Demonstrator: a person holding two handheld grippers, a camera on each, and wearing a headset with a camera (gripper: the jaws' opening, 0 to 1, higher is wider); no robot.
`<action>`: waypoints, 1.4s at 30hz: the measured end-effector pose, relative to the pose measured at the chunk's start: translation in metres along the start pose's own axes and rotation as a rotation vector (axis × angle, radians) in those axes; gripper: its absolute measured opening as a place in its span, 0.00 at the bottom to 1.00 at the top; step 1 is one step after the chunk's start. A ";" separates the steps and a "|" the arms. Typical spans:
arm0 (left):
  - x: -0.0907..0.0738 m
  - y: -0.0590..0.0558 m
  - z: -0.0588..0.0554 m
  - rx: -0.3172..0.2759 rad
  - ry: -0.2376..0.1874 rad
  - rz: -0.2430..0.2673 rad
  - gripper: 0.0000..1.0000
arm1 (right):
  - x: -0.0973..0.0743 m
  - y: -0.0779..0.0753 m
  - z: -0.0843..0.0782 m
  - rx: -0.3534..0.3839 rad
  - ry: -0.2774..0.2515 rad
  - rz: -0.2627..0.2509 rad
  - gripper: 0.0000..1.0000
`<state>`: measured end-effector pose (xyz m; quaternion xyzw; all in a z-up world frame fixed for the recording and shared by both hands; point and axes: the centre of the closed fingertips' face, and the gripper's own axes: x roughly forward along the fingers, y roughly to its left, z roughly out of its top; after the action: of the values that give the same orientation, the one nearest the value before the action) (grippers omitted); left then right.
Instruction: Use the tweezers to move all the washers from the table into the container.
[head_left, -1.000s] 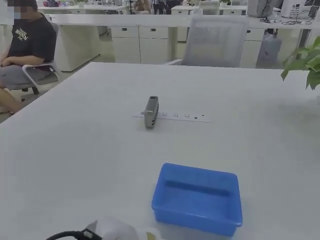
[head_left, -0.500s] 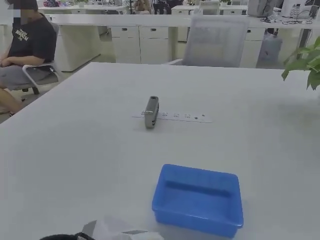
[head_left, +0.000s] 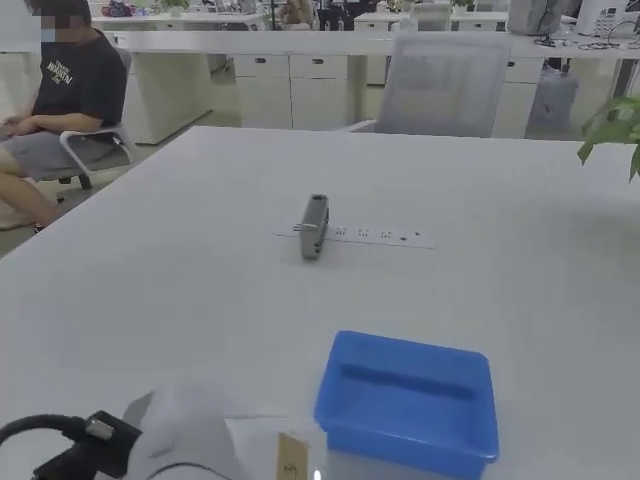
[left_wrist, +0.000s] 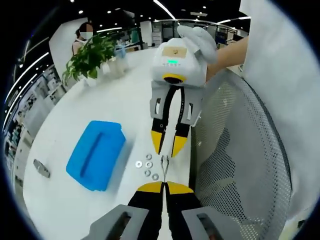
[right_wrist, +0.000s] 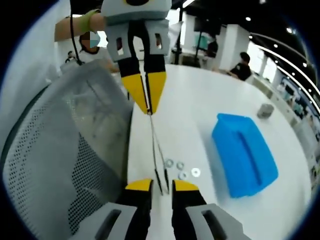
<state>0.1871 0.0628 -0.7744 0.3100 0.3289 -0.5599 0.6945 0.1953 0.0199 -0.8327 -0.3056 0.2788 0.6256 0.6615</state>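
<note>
- The tweezers (right_wrist: 153, 142) are clamped at their joined end by the left gripper (right_wrist: 148, 109), whose jaws are pressed together on them
- The right gripper (right_wrist: 161, 186) is held with its jaws narrowly apart, one on either side of the tweezers' two open arms; a sliver of gap is seen on each side, so no squeeze is judged to be applied
- The tweezers' long axis is laid straight from one gripper's fingertips to the other's, and the open end is pointed into the right gripper rather than at the work
- The washers (right_wrist: 180, 165) are scattered on the table (right_wrist: 200, 100) in a small loose cluster just beside the tweezers' open half, to the right of the right gripper's fingers and to the left of the left gripper's
- The container (right_wrist: 245, 150) is set beyond the cluster on that same side, so the washers are bracketed between the fingers and the container
- In the right gripper view the cluster is placed nearer that gripper's fingertips than the left's
- A sideways turn of the open tips toward the cluster is judged to be what the coming move depends on; how high the tweezers are held over the table cannot be told
</note>
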 end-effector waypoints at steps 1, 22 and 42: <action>-0.001 0.000 0.001 0.000 0.000 0.000 0.00 | 0.002 0.002 0.002 -0.006 -0.004 0.011 0.10; -0.017 0.002 0.020 0.036 0.017 0.031 0.00 | 0.023 -0.005 0.025 -0.011 -0.043 0.037 0.07; -0.019 0.012 0.021 0.058 0.041 0.038 0.00 | 0.035 -0.008 0.035 0.053 -0.104 0.058 0.07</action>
<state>0.1986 0.0587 -0.7458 0.3476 0.3208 -0.5494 0.6888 0.2052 0.0688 -0.8351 -0.2472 0.2692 0.6519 0.6644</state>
